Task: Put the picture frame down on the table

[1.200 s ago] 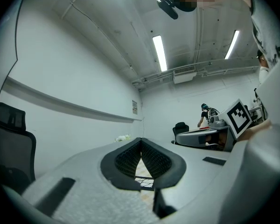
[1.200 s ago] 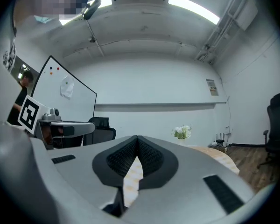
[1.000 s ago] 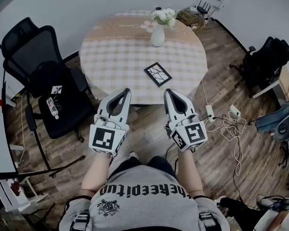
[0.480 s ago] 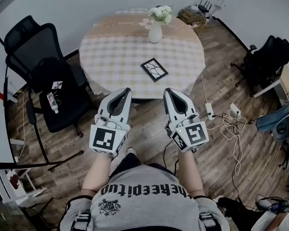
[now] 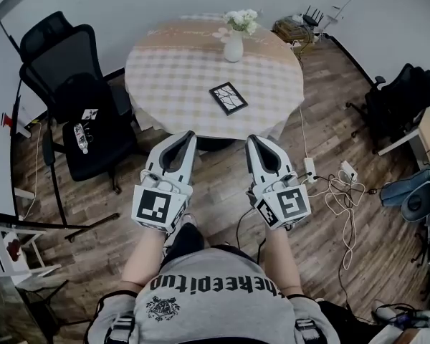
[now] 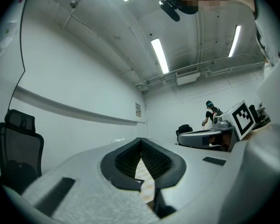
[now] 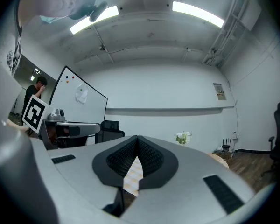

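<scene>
Picture frame [image 5: 228,97] lay flat on the table [image 5: 165,77], straight ahead between left gripper [image 5: 188,134] and right gripper [image 5: 251,138], both pinched together, empty.

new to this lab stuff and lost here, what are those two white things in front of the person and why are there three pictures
Those are hand-held grippers, a left gripper and a right gripper, each with two jaws. One picture comes from a camera on the person's head, looking down. The other two come from cameras riding on the grippers, looking along their jaws. Both are shut and hold nothing. On the round table a frame lies flat, with a vase of flowers beyond it.
</scene>
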The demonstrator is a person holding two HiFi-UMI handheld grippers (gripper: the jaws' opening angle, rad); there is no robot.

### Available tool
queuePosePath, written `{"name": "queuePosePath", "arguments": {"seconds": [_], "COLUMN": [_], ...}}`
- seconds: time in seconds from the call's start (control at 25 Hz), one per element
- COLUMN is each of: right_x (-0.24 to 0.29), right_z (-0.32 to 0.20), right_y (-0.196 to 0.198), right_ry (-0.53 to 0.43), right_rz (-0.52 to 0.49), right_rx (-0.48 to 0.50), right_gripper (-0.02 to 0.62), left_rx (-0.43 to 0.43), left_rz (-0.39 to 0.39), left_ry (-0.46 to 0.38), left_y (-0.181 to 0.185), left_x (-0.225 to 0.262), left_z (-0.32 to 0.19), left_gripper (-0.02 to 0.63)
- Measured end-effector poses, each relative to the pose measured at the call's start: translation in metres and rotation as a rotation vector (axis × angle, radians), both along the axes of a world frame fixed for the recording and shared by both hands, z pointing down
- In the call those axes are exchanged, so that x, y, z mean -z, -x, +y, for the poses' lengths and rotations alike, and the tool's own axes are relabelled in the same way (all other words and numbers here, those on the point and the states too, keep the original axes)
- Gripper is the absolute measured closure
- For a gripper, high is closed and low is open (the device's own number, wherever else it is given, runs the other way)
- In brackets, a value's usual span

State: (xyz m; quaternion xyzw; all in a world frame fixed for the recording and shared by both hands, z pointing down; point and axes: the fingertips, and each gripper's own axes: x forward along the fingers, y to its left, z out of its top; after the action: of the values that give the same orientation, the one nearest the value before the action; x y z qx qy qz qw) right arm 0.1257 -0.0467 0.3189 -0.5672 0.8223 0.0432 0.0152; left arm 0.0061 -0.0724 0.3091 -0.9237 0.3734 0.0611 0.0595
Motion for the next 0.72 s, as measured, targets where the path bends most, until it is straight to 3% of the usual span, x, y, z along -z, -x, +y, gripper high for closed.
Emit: {"name": "queuePosePath", "arguments": {"seconds": [0.72], "right_x": [0.0], "right_z": [0.082], "right_y": [-0.004], "right_ry": [-0.023], "right_rz": [-0.013], "right_rx": [0.077], "right_gripper": [0.589], "left_rx": [0.093], "left_rz": [0.003], "left_ry": [-0.008], "left_y": [-0.002], "left_x": [0.001], "left_z": [0.094], "left_gripper": [0.591]}}
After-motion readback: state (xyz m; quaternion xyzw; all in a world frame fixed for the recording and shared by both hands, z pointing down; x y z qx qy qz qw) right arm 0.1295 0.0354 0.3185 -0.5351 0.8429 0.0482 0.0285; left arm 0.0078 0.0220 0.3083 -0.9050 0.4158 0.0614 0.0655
